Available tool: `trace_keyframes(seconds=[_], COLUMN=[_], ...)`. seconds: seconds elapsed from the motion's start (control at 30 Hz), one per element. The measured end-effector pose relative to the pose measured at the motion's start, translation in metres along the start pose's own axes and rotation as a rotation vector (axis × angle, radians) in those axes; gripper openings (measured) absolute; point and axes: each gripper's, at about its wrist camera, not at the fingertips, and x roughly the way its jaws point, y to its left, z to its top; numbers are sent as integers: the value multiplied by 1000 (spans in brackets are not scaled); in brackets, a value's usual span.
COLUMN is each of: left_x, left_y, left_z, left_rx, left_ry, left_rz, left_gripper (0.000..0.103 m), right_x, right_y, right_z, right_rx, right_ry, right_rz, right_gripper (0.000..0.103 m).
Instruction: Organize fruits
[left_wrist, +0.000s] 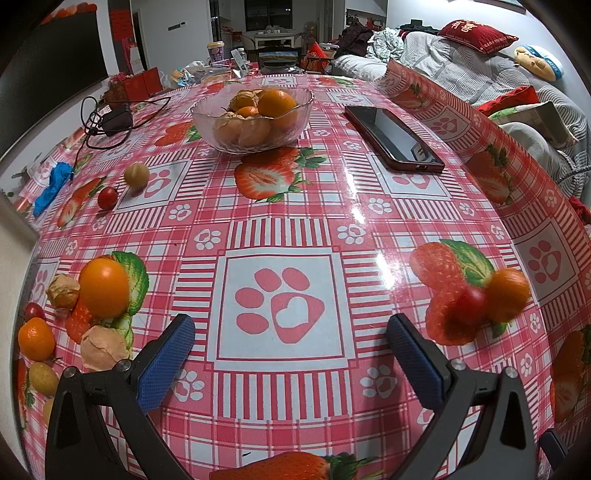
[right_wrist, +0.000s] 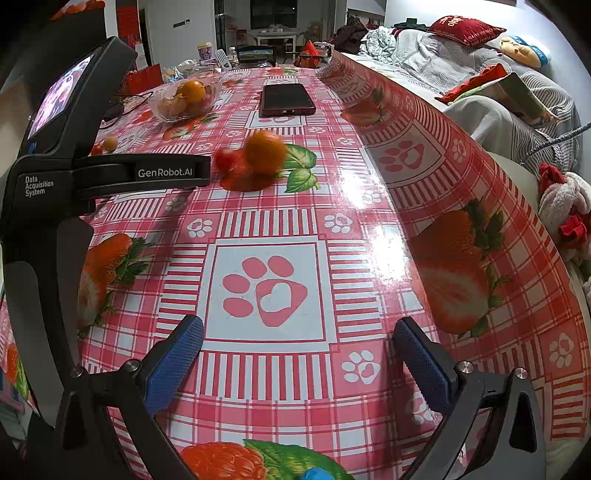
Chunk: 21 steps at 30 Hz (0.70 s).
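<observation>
Blue-padded fingers of my left gripper (left_wrist: 291, 354) and right gripper (right_wrist: 297, 354) both stand spread, nothing between them, over the pink checked tablecloth (left_wrist: 280, 221). Beyond them, largest first: dark phone (left_wrist: 393, 138) lying flat at far right, glass bowl (left_wrist: 251, 114) of oranges and husked fruit at the far centre, black charger and cable (left_wrist: 114, 120) far left, blue wad (left_wrist: 53, 184) at the left edge. Loose fruit: big orange (left_wrist: 104, 288) with husked berries and small citrus just left of my left gripper, blurred orange (left_wrist: 508, 293) touching a cherry tomato (left_wrist: 471, 304) just right of it; another tomato (left_wrist: 107, 198) and yellow fruit (left_wrist: 136, 176) lie well ahead, left.
</observation>
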Motion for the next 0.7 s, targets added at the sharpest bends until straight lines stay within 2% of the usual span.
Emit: trace_keyframes(seconds=[0.7], left_x=[0], left_y=[0], left_z=[0], left_rx=[0], left_ry=[0], left_rz=[0], left_gripper=[103], right_x=[-1], right_y=[0], right_z=[-2], right_rx=[3], right_ry=[-13], right_rz=[-1], right_gripper=[103])
